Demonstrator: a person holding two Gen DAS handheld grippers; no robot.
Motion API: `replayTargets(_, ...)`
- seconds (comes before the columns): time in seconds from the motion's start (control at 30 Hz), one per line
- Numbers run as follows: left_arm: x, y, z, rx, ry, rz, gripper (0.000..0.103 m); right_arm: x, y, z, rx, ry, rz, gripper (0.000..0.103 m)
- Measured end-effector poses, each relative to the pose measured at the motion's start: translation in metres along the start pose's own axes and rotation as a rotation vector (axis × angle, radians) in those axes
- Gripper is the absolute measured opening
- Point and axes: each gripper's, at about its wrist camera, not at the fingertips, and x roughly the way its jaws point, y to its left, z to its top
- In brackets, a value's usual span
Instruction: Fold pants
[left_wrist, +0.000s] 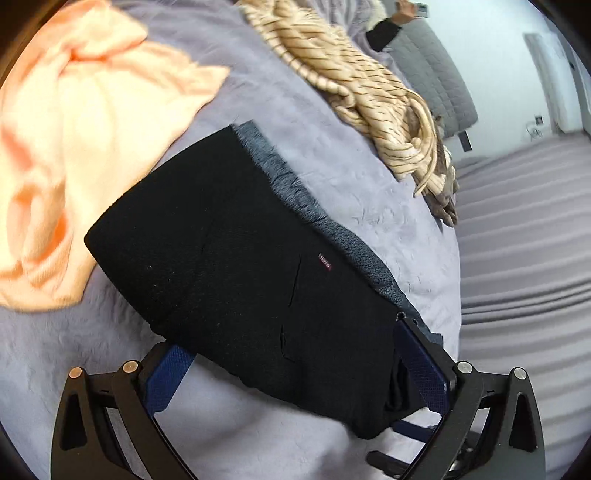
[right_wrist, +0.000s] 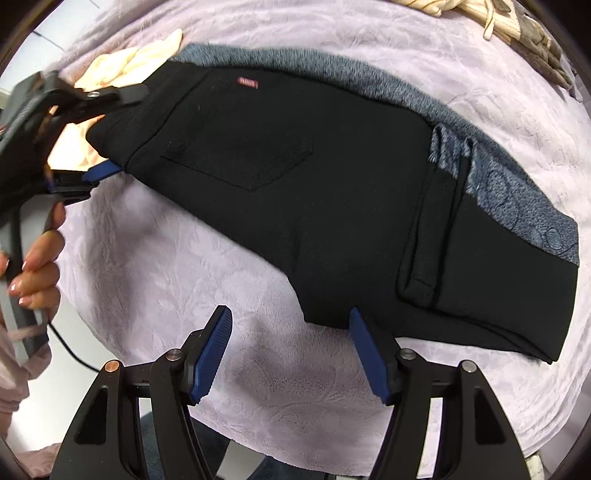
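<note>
Black pants (left_wrist: 236, 258) with a grey fleece lining and a small red tag lie folded on a lilac bed cover; they fill the right wrist view (right_wrist: 332, 192) too. My left gripper (left_wrist: 291, 354) is wide open, its blue pads either side of the waist end of the pants, which lie between the jaws. From the right wrist view the left gripper (right_wrist: 114, 129) stands at the pants' left end. My right gripper (right_wrist: 291, 321) is open and empty, just short of the pants' near edge, with its right fingertip (right_wrist: 356, 321) touching that edge.
A peach garment (left_wrist: 85, 140) lies left of the pants. A striped cream garment (left_wrist: 362, 96) lies at the back, near the bed's edge. A grey quilted headboard (left_wrist: 432, 77) and ribbed floor (left_wrist: 524, 258) are to the right. The lilac cover (right_wrist: 184, 266) surrounds the pants.
</note>
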Motion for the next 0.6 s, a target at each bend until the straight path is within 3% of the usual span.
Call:
replayTargets(0.1,0.028,0.021,0.006,-0.064,0.067,0.082,0.103,-0.009,-0.007,0.005,0.018,-0.034,0.005,0.070)
replayTargets(0.17,0.040,0.038,0.007,-0.119,0.087,0.116,0.096,-0.014,-0.012,0.011,0.028,-0.052,0.005,0.070)
replayTargets(0.2,0.040,0.039,0.007,-0.123,0.076,0.132,0.089,-0.018,-0.013,0.016,0.031,-0.061,0.005,0.070)
replayTargets(0.27,0.035,0.033,0.006,-0.082,0.042,0.196,0.064,-0.030,-0.018,0.029,0.031,-0.087,0.007,0.070)
replayTargets(0.3,0.033,0.028,0.004,-0.037,0.026,0.237,0.044,-0.035,-0.019,0.036,0.030,-0.097,0.016,0.070)
replayTargets(0.33,0.031,0.019,0.001,0.032,0.016,0.264,0.041,-0.041,-0.021,0.046,0.031,-0.106,0.034,0.070)
replayTargets(0.5,0.050,-0.054,-0.042,0.602,-0.091,0.636,0.039,-0.068,-0.018,0.117,-0.001,-0.083,0.144,0.070)
replayTargets(0.53,0.057,-0.060,-0.053,0.686,-0.097,0.689,0.039,-0.073,-0.009,0.127,-0.012,-0.076,0.164,0.070)
replayTargets(0.6,0.062,-0.062,-0.062,0.732,-0.097,0.721,0.039,-0.078,0.013,0.161,-0.074,-0.027,0.216,0.074)
